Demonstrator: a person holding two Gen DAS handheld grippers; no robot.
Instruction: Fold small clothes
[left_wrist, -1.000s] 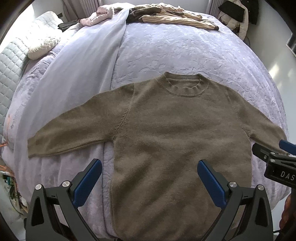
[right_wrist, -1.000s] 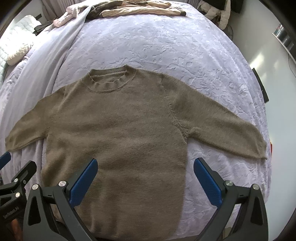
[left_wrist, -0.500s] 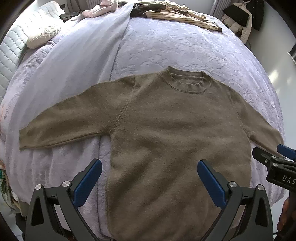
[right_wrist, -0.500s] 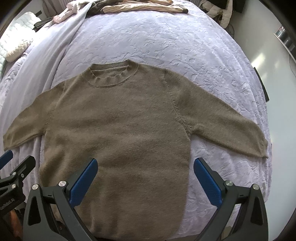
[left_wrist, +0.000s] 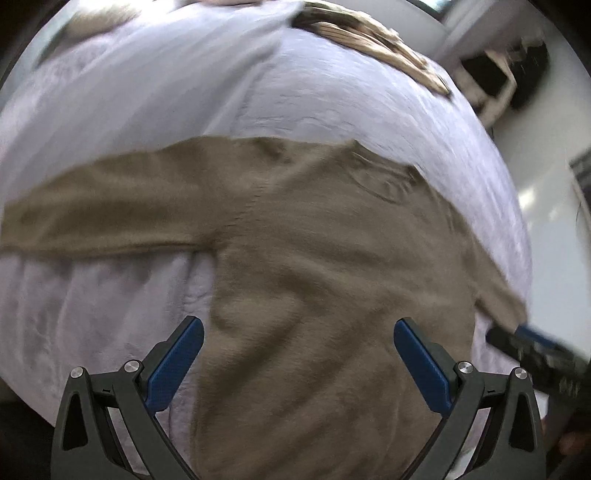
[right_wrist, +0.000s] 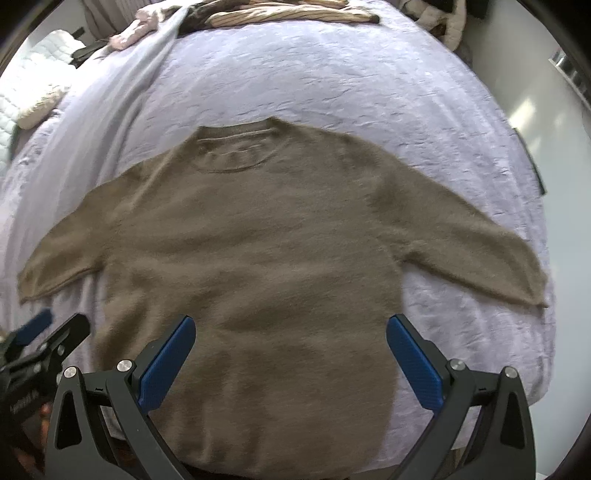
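Olive-brown knit fills both my views: the sweater (right_wrist: 266, 266) lies flat on the bed (right_wrist: 332, 81), front up, neck away from me and hem toward me, both sleeves spread out to the sides. Its collar (right_wrist: 234, 151) sits just past the middle of the lavender bedspread.

My left gripper (left_wrist: 297, 354) hangs over the lower left part of the body, near where the left sleeve (left_wrist: 103, 214) joins it. Its blue pads (left_wrist: 173, 363) stand wide apart with nothing between them but the knit below; I cannot tell whether they touch the fabric. That view is smeared with motion blur, so fine detail is lost. At its right edge I see the right gripper's tip (left_wrist: 532, 343) beside the cuff of the other sleeve.

My right gripper (right_wrist: 290, 354) hangs over the lower middle of the body, jaws spread wide as well and holding nothing. The right sleeve (right_wrist: 480, 251) slants out toward the bed's edge, its cuff lying on the bedspread. The left gripper shows at the lower left of this view, just below the left cuff.

At the far end of the bed lies a heap of other clothes (right_wrist: 295, 14), striped tan and brown, with a pink piece (right_wrist: 136, 31) beside it. A white quilted pillow (right_wrist: 33, 96) lies at the far left.
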